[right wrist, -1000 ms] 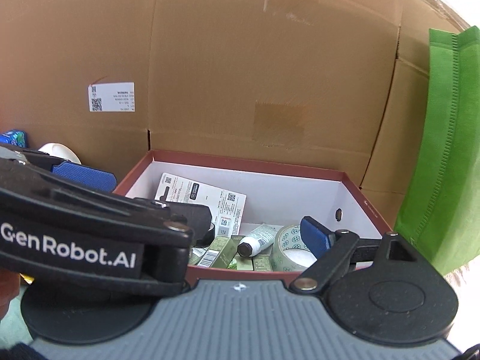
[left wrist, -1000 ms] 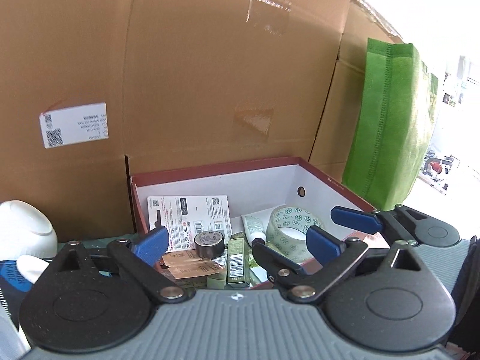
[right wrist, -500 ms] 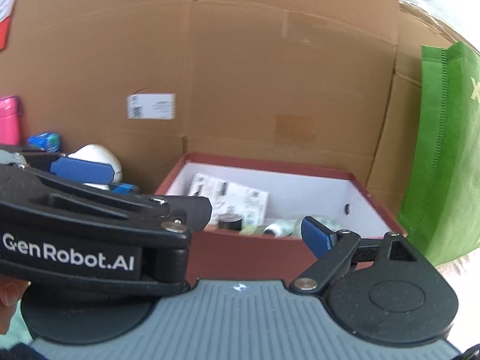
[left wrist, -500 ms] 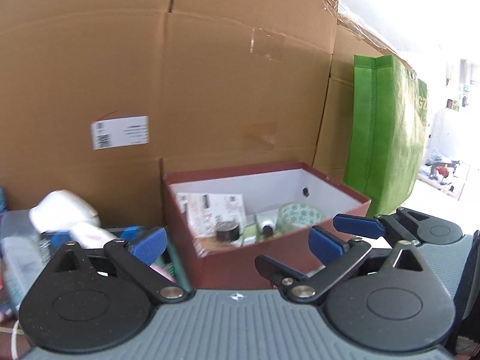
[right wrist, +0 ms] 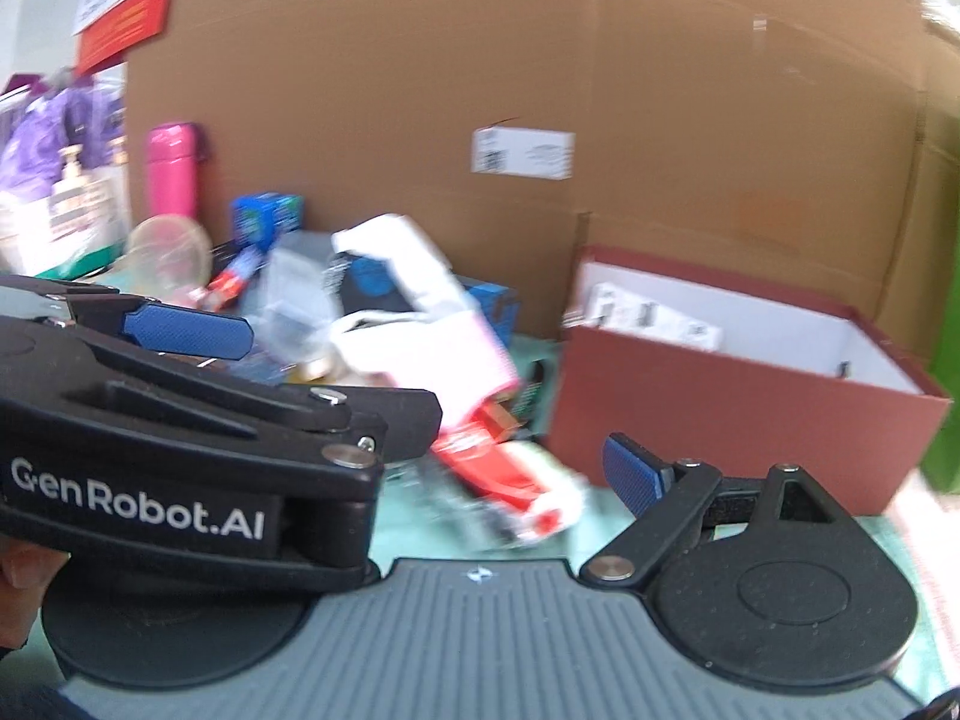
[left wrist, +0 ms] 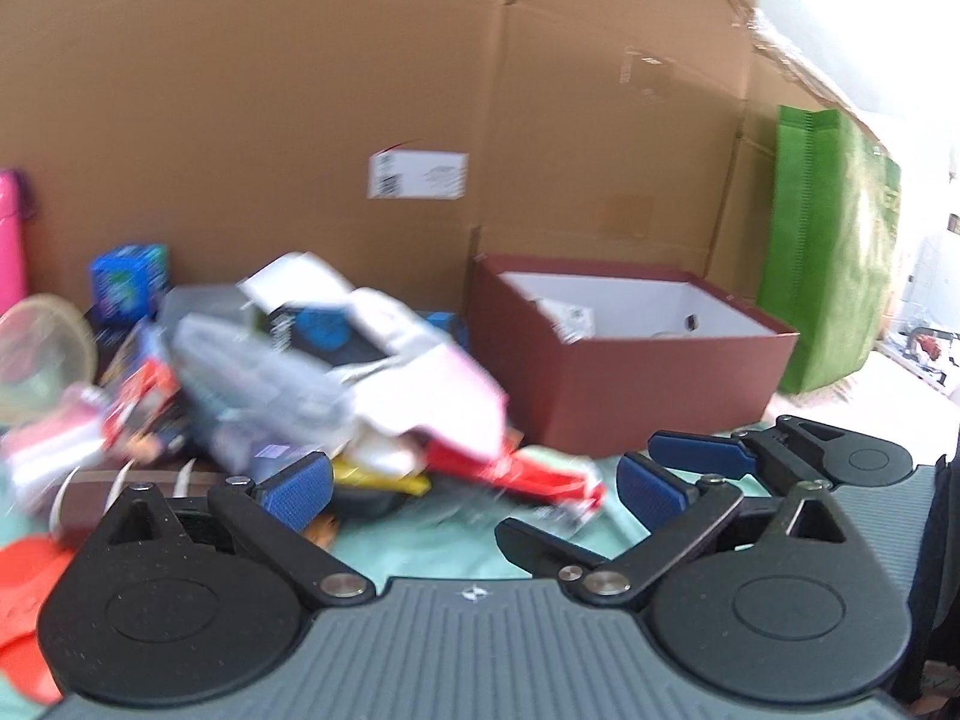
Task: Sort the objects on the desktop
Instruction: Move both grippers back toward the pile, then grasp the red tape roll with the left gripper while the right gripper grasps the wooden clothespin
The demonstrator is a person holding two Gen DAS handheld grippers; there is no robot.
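A dark red box (left wrist: 636, 390) with a white inside stands at the right, holding a printed card (left wrist: 570, 319). It also shows in the right wrist view (right wrist: 738, 420). A blurred pile of packets and boxes (left wrist: 336, 360) lies left of it on the table. A red and white packet (left wrist: 528, 477) lies nearest. My left gripper (left wrist: 474, 489) is open and empty, low in front of the pile. My right gripper (right wrist: 432, 408) is open and empty; the left gripper's body (right wrist: 180, 438) hides its left finger.
A tall cardboard wall (left wrist: 420, 108) closes the back. A green bag (left wrist: 828, 276) stands at the far right. A pink bottle (right wrist: 173, 171), a blue carton (right wrist: 264, 222) and a clear lid (right wrist: 168, 252) stand at the back left. An orange-red object (left wrist: 24, 600) lies at the near left.
Both grippers have pulled back from above the red box and swung left. The box now sits to the right and the pile of objects has come into view.
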